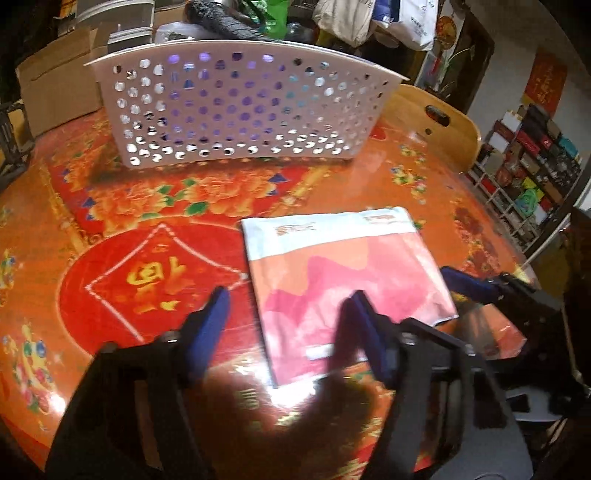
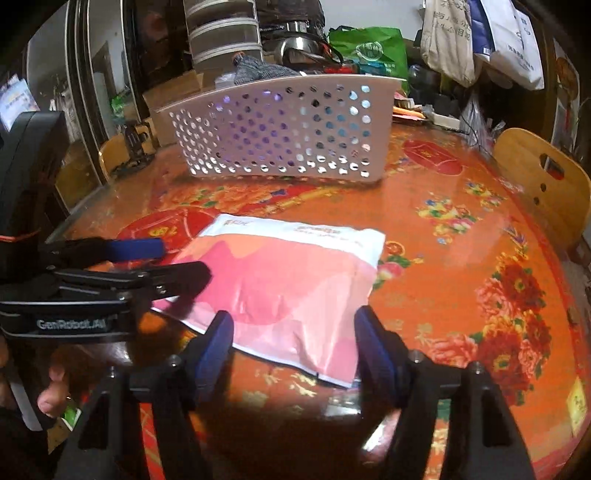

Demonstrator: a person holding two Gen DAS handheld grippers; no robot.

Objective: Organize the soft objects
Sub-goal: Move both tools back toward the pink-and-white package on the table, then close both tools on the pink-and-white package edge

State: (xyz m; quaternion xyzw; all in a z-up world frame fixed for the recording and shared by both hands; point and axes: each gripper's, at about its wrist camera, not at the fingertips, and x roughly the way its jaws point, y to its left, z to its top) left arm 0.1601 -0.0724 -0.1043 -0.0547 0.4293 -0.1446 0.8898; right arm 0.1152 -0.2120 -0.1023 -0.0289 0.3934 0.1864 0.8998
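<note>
A flat soft packet (image 1: pixel 343 280), pink, orange and white, lies on the round red-orange table (image 1: pixel 155 206). It also shows in the right wrist view (image 2: pixel 288 284). A white perforated basket (image 1: pixel 243 107) stands at the table's far side, and in the right wrist view (image 2: pixel 288 129) too. My left gripper (image 1: pixel 291 314) is open over the packet's near left edge. My right gripper (image 2: pixel 295 328) is open just above the packet's near edge. The left gripper shows from the side in the right wrist view (image 2: pixel 173 258), and the right gripper in the left wrist view (image 1: pixel 469 284).
A wooden chair back (image 1: pixel 436 122) stands past the table's far right edge. Cardboard boxes (image 1: pixel 55 81) and hanging bags (image 1: pixel 399 22) crowd the back. Shelves with boxes (image 1: pixel 524 162) are at the right.
</note>
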